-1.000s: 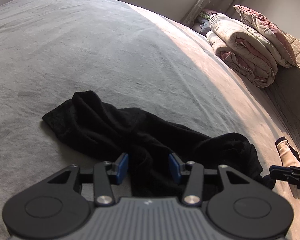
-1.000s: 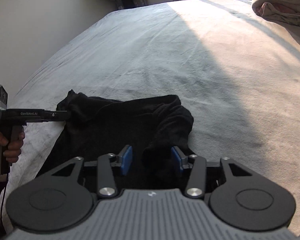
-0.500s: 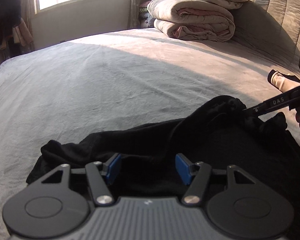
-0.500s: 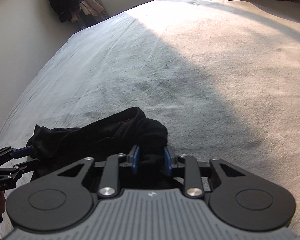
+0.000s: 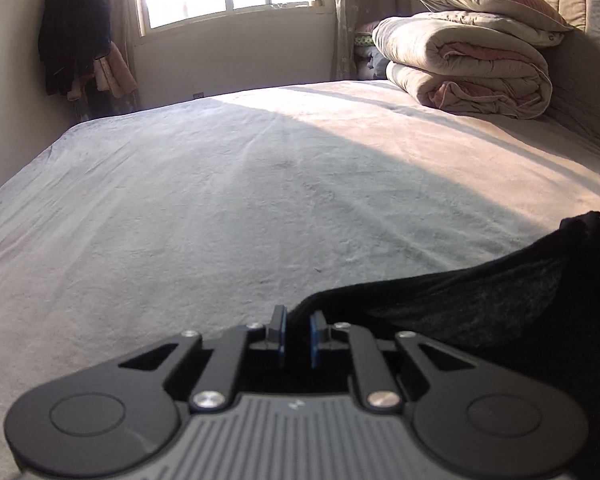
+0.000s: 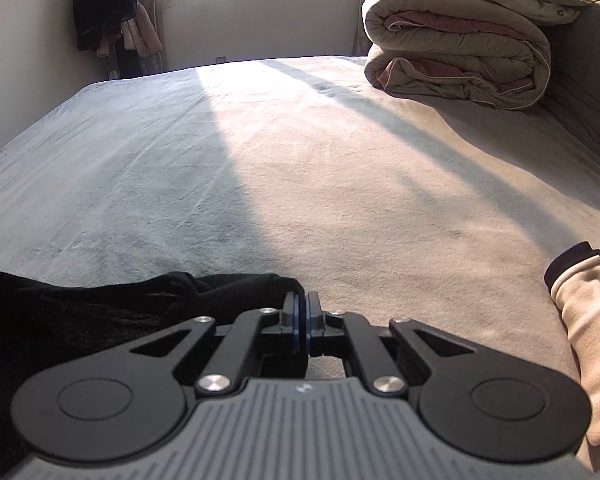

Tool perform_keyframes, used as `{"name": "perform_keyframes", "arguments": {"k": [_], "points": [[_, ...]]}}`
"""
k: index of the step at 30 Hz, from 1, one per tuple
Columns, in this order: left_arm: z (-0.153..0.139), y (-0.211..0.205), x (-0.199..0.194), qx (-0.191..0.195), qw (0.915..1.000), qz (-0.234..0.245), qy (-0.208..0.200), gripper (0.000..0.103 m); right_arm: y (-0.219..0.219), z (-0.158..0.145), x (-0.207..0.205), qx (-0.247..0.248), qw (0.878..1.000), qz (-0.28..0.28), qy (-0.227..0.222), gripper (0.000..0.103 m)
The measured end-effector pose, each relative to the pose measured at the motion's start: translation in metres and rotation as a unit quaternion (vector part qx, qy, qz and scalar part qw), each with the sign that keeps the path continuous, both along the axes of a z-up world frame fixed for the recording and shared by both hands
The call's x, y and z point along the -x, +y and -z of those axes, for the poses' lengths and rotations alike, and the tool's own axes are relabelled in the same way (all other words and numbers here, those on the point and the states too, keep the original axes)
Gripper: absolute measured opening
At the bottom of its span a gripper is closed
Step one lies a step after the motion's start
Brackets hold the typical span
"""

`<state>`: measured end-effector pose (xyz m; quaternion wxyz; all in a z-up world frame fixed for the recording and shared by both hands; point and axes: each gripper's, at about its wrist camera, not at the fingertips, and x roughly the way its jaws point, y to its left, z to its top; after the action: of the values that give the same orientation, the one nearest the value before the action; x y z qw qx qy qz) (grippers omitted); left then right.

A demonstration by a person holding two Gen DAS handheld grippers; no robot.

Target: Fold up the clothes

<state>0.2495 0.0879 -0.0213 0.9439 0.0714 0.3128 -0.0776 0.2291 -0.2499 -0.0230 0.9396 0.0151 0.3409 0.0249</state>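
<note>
Left wrist view: the left gripper (image 5: 296, 330) is closing its narrow-set jaws on an edge of the black garment (image 5: 480, 312), which stretches rightward off the grey bed cover (image 5: 228, 208), probably to pull it taut for folding. Right wrist view: the right gripper (image 6: 300, 322), pinched tight on the cloth's other edge, faces open bed; folded quilts (image 6: 456, 48) lie well apart, a sleeve (image 6: 588, 312) nearby.

Garment (image 5: 480, 312) lies on bed (image 5: 260, 200); folded quilt (image 5: 468, 76) behind.
</note>
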Motion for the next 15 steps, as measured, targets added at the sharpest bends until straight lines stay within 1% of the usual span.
{"name": "perform_keyframes", "arguments": {"k": [1, 4, 8, 11, 14, 15], "points": [[-0.002, -0.001, -0.006, 0.003, 1.0000, -0.006, -0.004, 0.010, 0.002, 0.000, -0.002, 0.007, 1.000, 0.001, -0.006, 0.003], [-0.001, -0.011, -0.023, -0.010, 0.9996, -0.022, -0.016, 0.009, 0.013, 0.004, -0.008, 0.027, 0.999, 0.003, -0.017, 0.003], [0.012, -0.018, -0.043, -0.015, 0.9986, -0.049, -0.012, 0.009, 0.020, 0.014, -0.021, 0.039, 0.999, -0.003, -0.018, 0.003], [0.029, -0.014, -0.054, 0.007, 0.9967, -0.080, 0.008, 0.010, 0.020, 0.024, -0.029, 0.034, 0.999, -0.005, -0.011, 0.003], [0.044, -0.016, -0.056, 0.011, 0.9958, -0.090, 0.012, 0.011, 0.017, 0.036, -0.035, 0.025, 1.000, -0.011, 0.001, 0.004], [0.046, -0.018, -0.053, 0.006, 0.9959, -0.091, 0.004, 0.014, 0.015, 0.039, -0.035, 0.015, 1.000, -0.013, 0.005, 0.005]]}}
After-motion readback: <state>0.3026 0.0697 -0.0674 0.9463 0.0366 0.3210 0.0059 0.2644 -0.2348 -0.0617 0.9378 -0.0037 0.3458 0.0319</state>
